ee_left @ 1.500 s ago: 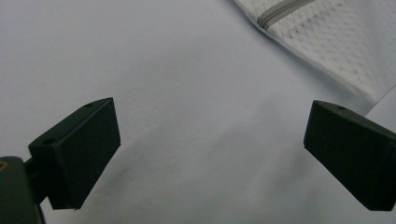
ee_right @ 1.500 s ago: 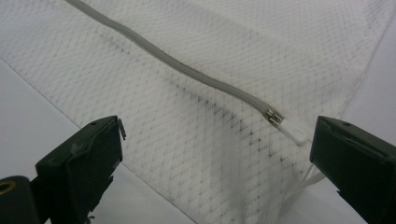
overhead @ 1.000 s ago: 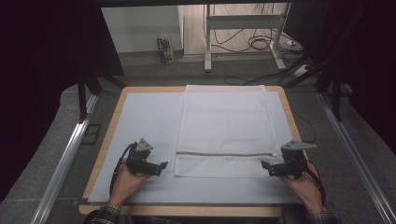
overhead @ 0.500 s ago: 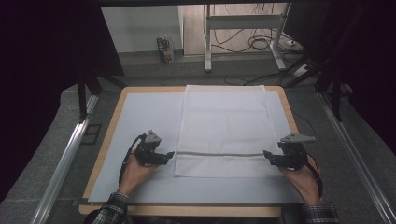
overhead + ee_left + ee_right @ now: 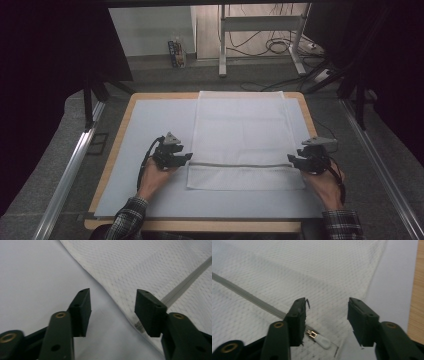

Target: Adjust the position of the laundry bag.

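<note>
Mesh laundry bag lies flat on the worktop's blue mat, zip running across near the front. Left tongs and right tongs sit at the 2 zip ends, prob. to pinch both side edges together. Vs 1 s ago: both moved in from nearer the front corners; jaws have been closing, now half-wide, straddling the fabric edge, not yet pressing. Zip pull lies by the right tongs.

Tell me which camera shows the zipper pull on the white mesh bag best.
The right gripper view: the zipper pull lies close up by the jaws. The left gripper view shows the bag's zipper line; the high view shows it as a thin stripe.
</note>
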Demonstrator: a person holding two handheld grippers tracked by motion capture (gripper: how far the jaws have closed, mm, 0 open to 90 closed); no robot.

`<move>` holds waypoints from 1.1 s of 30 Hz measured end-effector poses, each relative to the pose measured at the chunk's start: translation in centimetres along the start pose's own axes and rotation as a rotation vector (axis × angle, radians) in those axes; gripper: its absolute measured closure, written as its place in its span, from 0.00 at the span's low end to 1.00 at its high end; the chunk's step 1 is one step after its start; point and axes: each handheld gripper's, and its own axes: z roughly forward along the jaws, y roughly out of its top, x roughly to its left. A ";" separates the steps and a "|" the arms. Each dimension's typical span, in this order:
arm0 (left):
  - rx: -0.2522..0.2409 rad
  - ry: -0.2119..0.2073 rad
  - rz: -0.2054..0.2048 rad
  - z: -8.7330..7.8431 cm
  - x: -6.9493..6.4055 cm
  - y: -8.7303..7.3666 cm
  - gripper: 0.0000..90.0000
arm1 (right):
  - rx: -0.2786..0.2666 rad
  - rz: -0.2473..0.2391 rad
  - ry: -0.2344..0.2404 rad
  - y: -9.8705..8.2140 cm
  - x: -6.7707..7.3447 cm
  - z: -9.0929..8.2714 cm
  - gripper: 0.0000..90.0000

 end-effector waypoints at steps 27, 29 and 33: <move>0.025 0.028 -0.040 3.2 0.0 0.4 0.71 | 0.119 0.082 0.012 -0.5 -2.5 3.0 0.85; 0.027 0.016 -0.054 3.2 0.0 0.4 0.77 | 0.121 0.089 0.027 -0.5 -2.5 3.0 0.95; 0.026 0.005 -0.058 3.2 -0.2 0.4 0.98 | 0.116 0.093 0.057 -0.6 -2.6 3.0 0.99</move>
